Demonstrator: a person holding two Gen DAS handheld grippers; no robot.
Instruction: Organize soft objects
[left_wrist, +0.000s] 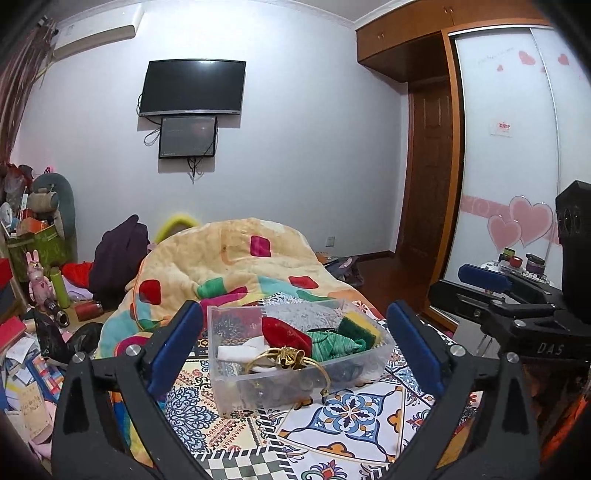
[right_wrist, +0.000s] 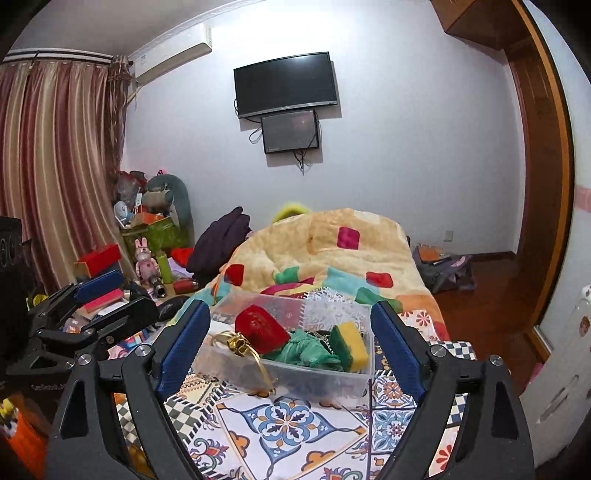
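A clear plastic bin (left_wrist: 236, 384) (right_wrist: 347, 380) stands on the patterned cloth (left_wrist: 354, 424) (right_wrist: 288, 428) of the bed. In it lie a red velvet pouch (left_wrist: 286, 334) (right_wrist: 260, 328), a green cloth (left_wrist: 332, 345) (right_wrist: 306, 350), a yellow-green sponge (left_wrist: 360, 326) (right_wrist: 349, 345), a white cloth (left_wrist: 240, 350) and a gold ribbon pouch (left_wrist: 290, 358) (right_wrist: 238, 343) whose cord hangs over the near wall. My left gripper (left_wrist: 295, 343) is open and empty, in front of the bin. My right gripper (right_wrist: 291, 343) is open and empty too; it also shows at the right of the left wrist view (left_wrist: 491, 291).
A yellow patchwork quilt (left_wrist: 229, 266) (right_wrist: 332, 251) is heaped behind the bin. Boxes, bottles and toys (left_wrist: 44, 280) (right_wrist: 147, 258) clutter the left side. A wardrobe (left_wrist: 517, 147) and wooden floor (right_wrist: 480, 295) lie to the right. A TV (left_wrist: 194, 86) hangs on the far wall.
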